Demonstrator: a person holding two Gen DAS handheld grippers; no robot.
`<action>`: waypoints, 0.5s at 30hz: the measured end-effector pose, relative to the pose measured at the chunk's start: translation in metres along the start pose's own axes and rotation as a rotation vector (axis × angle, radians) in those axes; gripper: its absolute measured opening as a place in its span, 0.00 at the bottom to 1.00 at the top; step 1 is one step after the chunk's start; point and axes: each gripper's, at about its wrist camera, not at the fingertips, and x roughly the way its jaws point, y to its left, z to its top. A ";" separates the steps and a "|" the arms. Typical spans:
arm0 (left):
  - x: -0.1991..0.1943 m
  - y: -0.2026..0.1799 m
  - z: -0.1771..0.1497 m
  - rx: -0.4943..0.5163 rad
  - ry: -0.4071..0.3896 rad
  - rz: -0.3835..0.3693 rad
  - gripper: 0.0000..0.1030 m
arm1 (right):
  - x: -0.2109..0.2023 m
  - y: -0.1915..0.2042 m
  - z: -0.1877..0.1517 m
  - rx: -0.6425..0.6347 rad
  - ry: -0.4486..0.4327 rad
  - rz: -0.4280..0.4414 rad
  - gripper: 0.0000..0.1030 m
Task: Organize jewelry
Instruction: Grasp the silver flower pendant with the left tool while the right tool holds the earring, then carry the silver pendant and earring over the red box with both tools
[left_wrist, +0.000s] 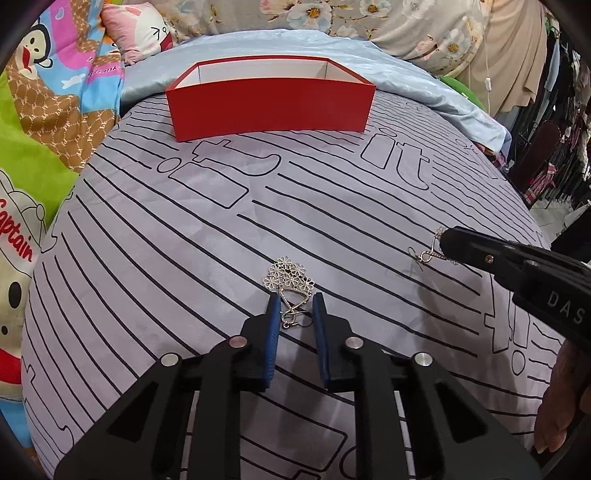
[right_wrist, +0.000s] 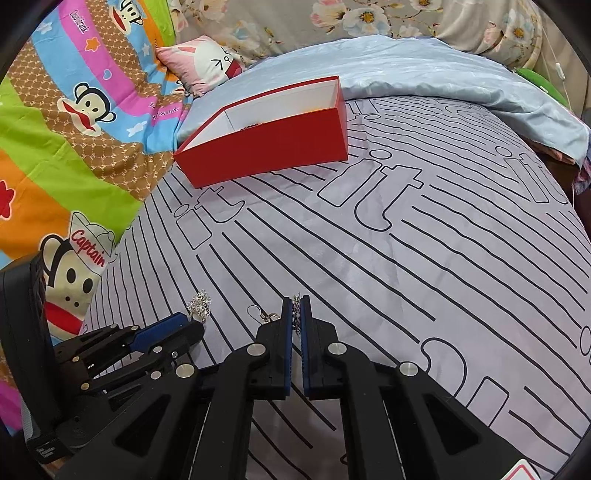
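Left wrist view: the left gripper (left_wrist: 295, 302) points down at a lilac bedspread (left_wrist: 332, 206) printed with black stripes and outlined letters. Its blue-padded jaws stand narrowly apart around the wire hook of a flower earring (left_wrist: 290, 277); whether the pads already press on the wire cannot be told. The earring's cluster of small silver blossoms lies on the cloth just beyond the fingertips. To the right of this gripper and slightly ahead, the right gripper (left_wrist: 445, 240) holds a second earring (left_wrist: 428, 254), whose thin looped wire hangs down at its tip.

Right wrist view: the right gripper's jaws are closed on that second earring, a beaded silver strand showing in the slit between the pads and its hook projecting to the left. The red box (right_wrist: 266, 147), a rigid open-topped rectangular card container with a white interior, sits well ahead and to the left; a short row of dark beads is visible against its inner wall.

Step in hand, as judged: pick-up of the two earrings, the right one secured, the left one being clamped. The next move calls for a firm pinch on slender, slippery wire, then a lift and a carry forward to the box.
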 end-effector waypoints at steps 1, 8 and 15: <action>0.000 0.001 0.000 -0.002 -0.001 -0.007 0.16 | 0.000 0.001 0.001 0.000 0.000 0.001 0.03; -0.004 0.004 -0.002 -0.022 0.006 -0.035 0.16 | -0.003 0.004 0.004 0.001 -0.011 0.021 0.03; -0.017 0.009 0.006 -0.043 -0.017 -0.055 0.16 | -0.013 0.008 0.011 -0.008 -0.041 0.033 0.03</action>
